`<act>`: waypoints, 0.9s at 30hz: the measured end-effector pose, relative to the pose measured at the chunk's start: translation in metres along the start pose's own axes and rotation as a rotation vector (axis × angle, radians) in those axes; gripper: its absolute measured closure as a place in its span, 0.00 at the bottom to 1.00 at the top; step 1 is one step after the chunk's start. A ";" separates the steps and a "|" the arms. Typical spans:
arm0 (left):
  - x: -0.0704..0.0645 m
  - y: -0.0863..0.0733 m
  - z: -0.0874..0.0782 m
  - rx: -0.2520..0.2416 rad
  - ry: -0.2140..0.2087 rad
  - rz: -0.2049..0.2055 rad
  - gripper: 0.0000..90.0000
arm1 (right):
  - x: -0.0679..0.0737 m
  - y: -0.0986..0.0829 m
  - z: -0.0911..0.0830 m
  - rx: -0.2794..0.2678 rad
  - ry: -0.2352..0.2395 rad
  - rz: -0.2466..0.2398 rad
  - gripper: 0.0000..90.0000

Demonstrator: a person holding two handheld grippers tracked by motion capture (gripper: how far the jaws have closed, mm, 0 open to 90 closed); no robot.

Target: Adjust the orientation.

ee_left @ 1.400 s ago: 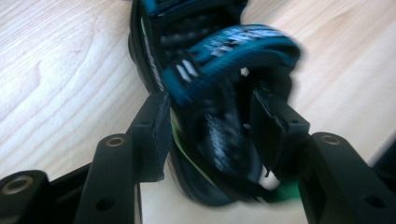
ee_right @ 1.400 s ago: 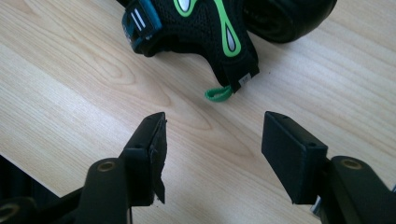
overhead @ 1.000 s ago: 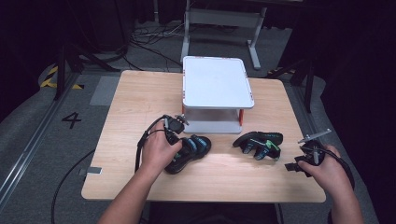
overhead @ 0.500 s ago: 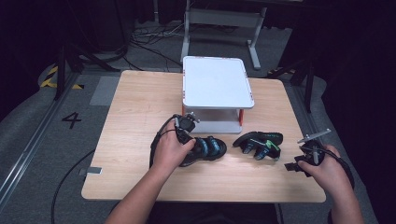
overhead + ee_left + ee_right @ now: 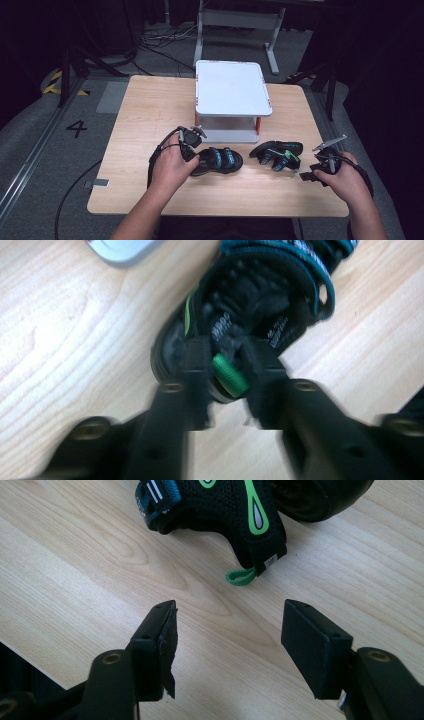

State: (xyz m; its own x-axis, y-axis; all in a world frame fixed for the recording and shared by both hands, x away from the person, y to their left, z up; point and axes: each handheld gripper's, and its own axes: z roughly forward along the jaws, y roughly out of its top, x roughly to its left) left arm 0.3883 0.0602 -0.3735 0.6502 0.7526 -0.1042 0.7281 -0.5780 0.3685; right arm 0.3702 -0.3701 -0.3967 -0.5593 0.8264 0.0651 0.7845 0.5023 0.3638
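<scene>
Two black sandals with teal and green trim lie on the wooden table (image 5: 150, 115). The left sandal (image 5: 220, 161) sits in front of the white shelf, and my left gripper (image 5: 196, 159) is shut on its heel loop. In the left gripper view the jaws pinch the green loop (image 5: 229, 374) at the sandal's (image 5: 260, 300) heel. The right sandal (image 5: 278, 151) lies on its side to the right. My right gripper (image 5: 307, 176) rests open near the table's right front, just short of that sandal (image 5: 225, 505) and its green heel loop (image 5: 240, 576).
A white two-level shelf (image 5: 231, 92) with red posts stands at the table's centre back. Cables and a metal stand frame (image 5: 235, 20) sit on the grey floor behind. A taped number 4 (image 5: 77, 128) marks the floor at left.
My left gripper has dragged the left sandal to the right, closer to the right sandal and the front of the shelf. The right gripper has stayed still.
</scene>
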 end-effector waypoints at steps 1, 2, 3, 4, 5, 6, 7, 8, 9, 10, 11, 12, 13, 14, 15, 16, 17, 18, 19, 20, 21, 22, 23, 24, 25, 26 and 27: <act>-0.001 0.000 -0.001 -0.004 -0.014 0.001 0.94 | 0.000 0.000 0.000 0.000 0.001 0.000 0.45; -0.006 0.000 -0.003 -0.008 -0.047 0.018 0.94 | 0.000 0.000 0.000 -0.001 0.000 0.003 0.45; -0.009 0.000 -0.005 -0.017 -0.072 0.029 0.94 | 0.000 0.000 -0.001 -0.001 -0.001 0.004 0.45; -0.013 0.000 -0.007 -0.021 -0.110 0.045 0.94 | 0.000 0.000 -0.001 -0.001 -0.001 0.003 0.45; -0.018 0.000 -0.010 -0.022 -0.145 0.061 0.94 | 0.000 0.000 0.000 -0.002 0.000 0.001 0.45; -0.018 0.000 -0.010 -0.022 -0.145 0.061 0.94 | 0.000 0.000 0.000 -0.002 0.000 0.001 0.45; -0.031 0.002 -0.011 -0.016 -0.176 0.107 0.94 | 0.001 0.000 0.000 0.001 -0.002 0.006 0.45; -0.031 0.002 -0.011 -0.016 -0.176 0.107 0.94 | 0.001 0.000 0.000 0.001 -0.002 0.006 0.45; -0.041 0.004 -0.009 -0.009 -0.195 0.137 0.94 | 0.001 -0.001 0.000 0.001 -0.003 0.005 0.45; -0.052 0.006 -0.004 0.001 -0.245 0.189 0.93 | 0.001 -0.002 0.000 0.004 -0.002 0.009 0.45; -0.058 0.007 -0.001 0.006 -0.275 0.207 0.93 | 0.001 -0.002 0.000 0.004 -0.003 0.010 0.45; -0.062 0.009 0.002 0.012 -0.285 0.223 0.93 | 0.001 -0.002 0.000 0.003 -0.003 0.009 0.45; -0.062 0.009 0.002 0.012 -0.285 0.223 0.93 | 0.001 -0.002 0.000 0.003 -0.003 0.009 0.45; -0.065 0.010 0.006 0.014 -0.296 0.241 0.93 | 0.001 -0.003 0.000 -0.001 -0.006 0.006 0.45; -0.068 0.012 0.011 0.021 -0.311 0.258 0.93 | 0.001 -0.003 0.000 -0.001 -0.006 0.006 0.45; -0.069 0.012 0.015 0.038 -0.319 0.268 0.92 | 0.002 -0.003 0.000 0.001 -0.006 0.007 0.45; -0.070 0.013 0.018 0.057 -0.331 0.275 0.91 | 0.002 -0.004 0.000 0.004 -0.004 0.008 0.45; -0.069 0.012 0.021 0.060 -0.352 0.271 0.90 | 0.002 -0.004 0.000 0.004 -0.004 0.007 0.45; -0.068 0.012 0.022 0.054 -0.371 0.265 0.88 | 0.002 -0.004 -0.001 0.003 -0.003 0.005 0.45; -0.066 0.012 0.020 0.045 -0.391 0.262 0.85 | 0.002 -0.004 -0.001 0.001 -0.003 -0.001 0.45; -0.065 0.012 0.014 0.016 -0.397 0.263 0.79 | 0.002 -0.004 -0.001 0.001 -0.003 -0.002 0.45; -0.062 0.012 0.005 -0.022 -0.364 0.263 0.70 | 0.002 -0.004 -0.001 0.001 -0.003 -0.001 0.45; -0.060 0.012 -0.002 -0.050 -0.325 0.261 0.63 | 0.001 -0.004 -0.001 0.002 -0.004 -0.001 0.45; -0.060 0.012 -0.002 -0.050 -0.325 0.261 0.61 | 0.002 -0.004 -0.001 0.004 -0.003 0.005 0.45; -0.052 0.014 -0.011 -0.097 -0.253 0.266 0.55 | 0.002 -0.004 -0.001 0.002 -0.002 0.005 0.45; -0.049 0.016 -0.010 -0.090 -0.204 0.289 0.49 | 0.002 -0.004 0.000 0.002 -0.003 0.006 0.45; -0.046 0.019 -0.006 -0.065 -0.164 0.304 0.45 | 0.002 -0.004 0.000 0.003 -0.004 0.002 0.45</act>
State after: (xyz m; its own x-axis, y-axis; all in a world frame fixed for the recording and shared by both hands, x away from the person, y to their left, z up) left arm 0.3707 0.0162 -0.3564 0.8653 0.4852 -0.1259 0.4838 -0.7428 0.4627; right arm 0.3661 -0.3709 -0.3980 -0.5564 0.8286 0.0619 0.7865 0.5012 0.3609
